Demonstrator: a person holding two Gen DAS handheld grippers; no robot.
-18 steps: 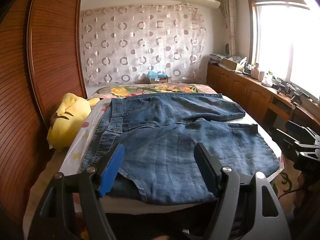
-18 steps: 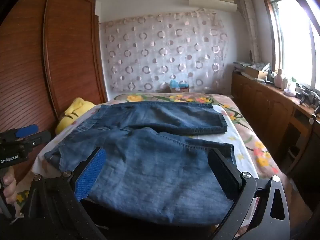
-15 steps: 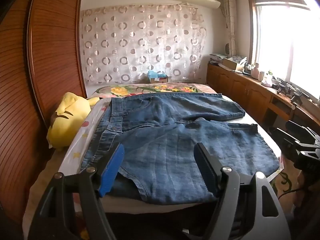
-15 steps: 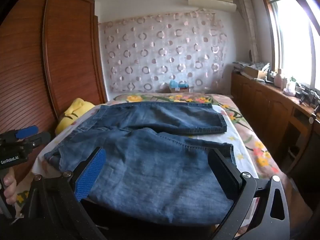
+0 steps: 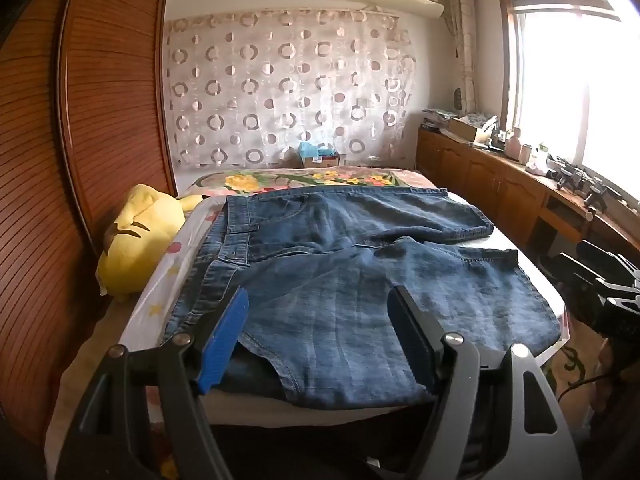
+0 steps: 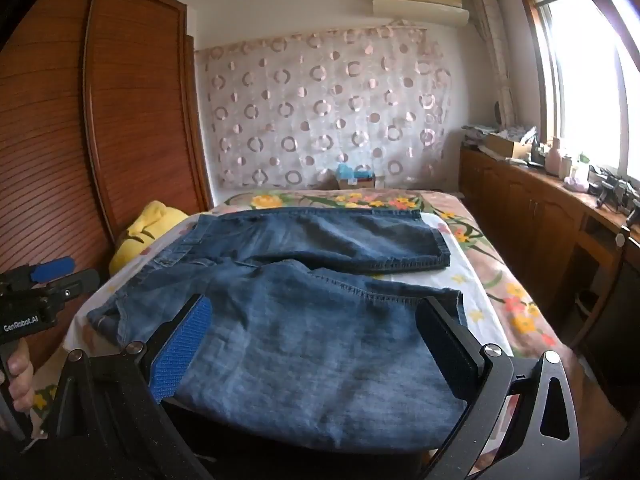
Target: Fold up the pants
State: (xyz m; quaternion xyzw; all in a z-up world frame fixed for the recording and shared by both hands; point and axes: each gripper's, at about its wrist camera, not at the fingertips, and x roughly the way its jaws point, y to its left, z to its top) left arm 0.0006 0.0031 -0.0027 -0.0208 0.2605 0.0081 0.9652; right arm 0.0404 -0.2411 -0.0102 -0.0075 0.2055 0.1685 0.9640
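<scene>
Flat, rumpled denim pants on bed.

The pants lie flat on the bed, waistband to the left, legs to the right, one leg behind the other. A plush sits left of the bed against the wardrobe. A cabinet runs along the right; a curtain hangs behind.
</scene>
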